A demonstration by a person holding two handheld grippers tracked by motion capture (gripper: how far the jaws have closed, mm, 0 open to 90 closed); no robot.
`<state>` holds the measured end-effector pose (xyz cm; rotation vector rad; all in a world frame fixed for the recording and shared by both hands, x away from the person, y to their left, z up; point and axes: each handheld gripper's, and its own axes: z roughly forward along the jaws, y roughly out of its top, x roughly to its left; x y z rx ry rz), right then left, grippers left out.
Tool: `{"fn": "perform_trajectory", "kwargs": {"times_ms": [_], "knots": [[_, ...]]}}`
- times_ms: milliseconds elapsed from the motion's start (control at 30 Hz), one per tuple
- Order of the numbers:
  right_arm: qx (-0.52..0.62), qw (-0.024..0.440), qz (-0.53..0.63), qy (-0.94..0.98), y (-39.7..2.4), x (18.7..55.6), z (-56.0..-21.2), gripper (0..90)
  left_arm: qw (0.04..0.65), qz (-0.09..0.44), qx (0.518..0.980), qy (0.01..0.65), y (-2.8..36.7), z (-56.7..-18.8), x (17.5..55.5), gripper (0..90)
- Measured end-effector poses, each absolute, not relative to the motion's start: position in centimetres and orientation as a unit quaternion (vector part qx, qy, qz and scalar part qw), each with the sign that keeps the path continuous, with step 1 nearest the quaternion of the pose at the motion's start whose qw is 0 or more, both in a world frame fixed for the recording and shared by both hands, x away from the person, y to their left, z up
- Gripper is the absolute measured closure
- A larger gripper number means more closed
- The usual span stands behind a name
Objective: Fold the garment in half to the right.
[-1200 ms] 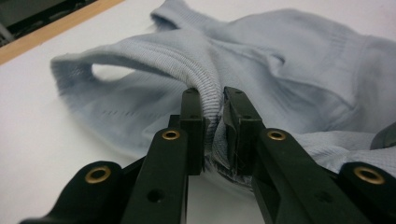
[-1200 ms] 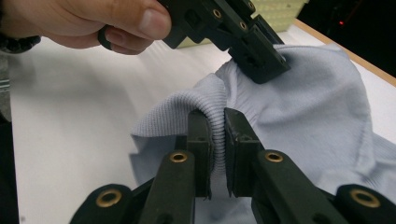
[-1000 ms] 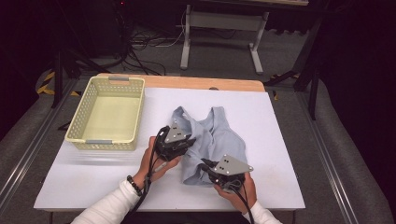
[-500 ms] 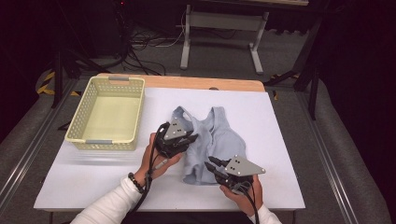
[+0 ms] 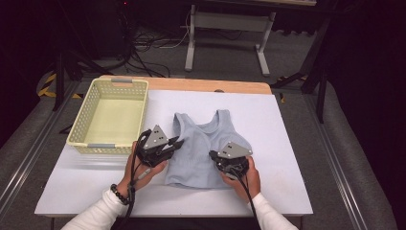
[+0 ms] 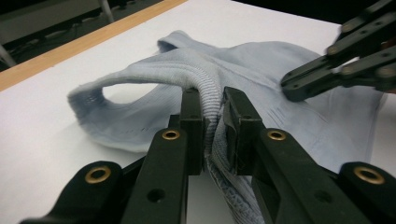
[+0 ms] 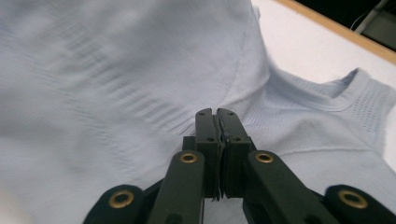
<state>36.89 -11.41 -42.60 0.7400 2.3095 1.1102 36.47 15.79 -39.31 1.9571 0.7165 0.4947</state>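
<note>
Your left hand-held gripper [image 6: 212, 128] pinches the ribbed armhole edge of a pale blue tank top [image 6: 261, 70], the bunched fabric squeezed between its jaws and lifted slightly. Your right hand-held gripper [image 7: 216, 116] has just been closing; its jaws are now pressed together over the top's fabric, and whether any cloth is caught between them is hard to make out.

From above, the left hand-held gripper [image 5: 174, 143] is at the tank top's [image 5: 203, 146] left side and the right hand-held gripper [image 5: 215, 158] at its lower right. The top lies flat near the middle of the white table [image 5: 292, 143], straps pointing away from you. It is knit, with a ribbed band. Your hands hide part of its hem. A pale yellow plastic basket [image 5: 79, 129] sits well to the left.
</note>
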Motion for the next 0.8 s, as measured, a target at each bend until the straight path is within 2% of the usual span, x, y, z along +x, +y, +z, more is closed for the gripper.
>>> {"fn": "perform_trajectory", "kwargs": {"times_ms": [400, 467, 567, 667, 733, 800], "knots": [[0.275, 0.225, 0.376, 0.856, -8.1, 40.1, -43.9, 90.0, 0.475, 0.217, 0.796, 0.304, 17.6, -39.3, 36.3, 79.5], [0.270, 0.232, 0.372, 0.857, -7.7, 40.0, -43.7, 87.2, 0.474, 0.218, 0.795, 0.309, 17.8, -39.4, 36.4, 79.4], [0.263, 0.243, 0.388, 0.849, -7.5, 39.2, -43.1, 82.1, 0.471, 0.219, 0.795, 0.313, 18.0, -39.7, 36.4, 79.4], [0.239, 0.239, 0.438, 0.833, -7.6, 37.1, -41.7, 83.7, 0.460, 0.225, 0.801, 0.310, 18.1, -40.1, 36.4, 79.3], [0.213, 0.222, 0.471, 0.827, -7.2, 35.3, -41.0, 82.7, 0.452, 0.230, 0.806, 0.304, 18.1, -40.2, 36.3, 79.3], [0.190, 0.200, 0.486, 0.829, -6.2, 33.8, -40.9, 77.5, 0.450, 0.225, 0.810, 0.303, 18.1, -40.2, 36.5, 79.3]]}}
